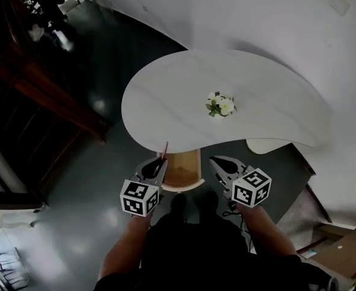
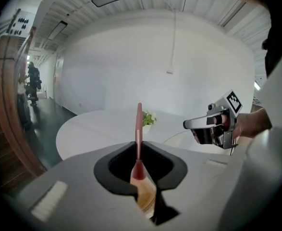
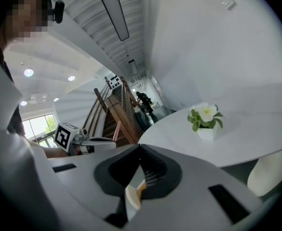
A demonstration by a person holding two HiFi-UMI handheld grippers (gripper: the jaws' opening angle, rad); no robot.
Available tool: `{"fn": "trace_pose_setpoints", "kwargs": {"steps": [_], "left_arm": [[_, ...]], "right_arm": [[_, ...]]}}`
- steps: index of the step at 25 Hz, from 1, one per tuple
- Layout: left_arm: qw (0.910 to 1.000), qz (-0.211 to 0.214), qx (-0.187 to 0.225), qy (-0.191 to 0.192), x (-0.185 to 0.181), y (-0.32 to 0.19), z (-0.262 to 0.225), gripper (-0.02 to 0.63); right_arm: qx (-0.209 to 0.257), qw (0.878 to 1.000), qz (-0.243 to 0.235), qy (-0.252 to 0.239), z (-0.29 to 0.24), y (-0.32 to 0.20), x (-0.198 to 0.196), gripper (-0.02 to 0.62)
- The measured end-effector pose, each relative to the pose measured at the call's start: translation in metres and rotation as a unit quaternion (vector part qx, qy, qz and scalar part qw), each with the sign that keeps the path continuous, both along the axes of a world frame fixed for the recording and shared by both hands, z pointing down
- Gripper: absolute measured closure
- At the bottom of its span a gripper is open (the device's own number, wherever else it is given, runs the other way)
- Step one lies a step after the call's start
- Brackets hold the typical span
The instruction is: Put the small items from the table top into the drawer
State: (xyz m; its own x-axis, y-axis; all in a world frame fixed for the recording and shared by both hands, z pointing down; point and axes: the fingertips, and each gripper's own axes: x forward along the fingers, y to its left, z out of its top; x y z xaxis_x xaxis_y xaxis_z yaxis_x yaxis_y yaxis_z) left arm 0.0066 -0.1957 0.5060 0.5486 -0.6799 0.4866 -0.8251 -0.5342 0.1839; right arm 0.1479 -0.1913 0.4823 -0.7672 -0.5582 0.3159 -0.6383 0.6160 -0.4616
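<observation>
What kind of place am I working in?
Likely an open lobby or showroom, not a home: a large curved white table with one flower pot, a wooden staircase, glossy dark floor.

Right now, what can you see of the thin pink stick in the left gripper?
The pink stick is slim, straight and smooth, perhaps plastic, and widens to a darker red part at its near end. The left gripper is shut on it; its long end stands out past the jaws toward the white table, near the open drawer.
</observation>
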Motion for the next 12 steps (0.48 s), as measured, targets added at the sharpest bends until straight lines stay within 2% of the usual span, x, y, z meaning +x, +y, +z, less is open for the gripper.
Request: {"fn": "trace_pose_setpoints", "kwargs": {"steps": [5,9,12], "left_arm": [[0.9988,-0.028,-0.031,-0.026,0.001,0.018,0.024,0.555],[0.9966,-0.06,-0.057,-0.001,0.002,0.03,0.038,0.555],[0.995,-0.063,-0.078,0.001,0.002,0.04,0.053,0.555]], "right_arm": [[0.011,1.0,-0.02,0.002,0.016,0.0,0.007,0.583],[-0.007,0.999,-0.045,0.006,0.032,0.008,0.011,0.583],[-0.015,0.999,-0.047,0.02,0.038,0.014,0.014,0.584]]}}
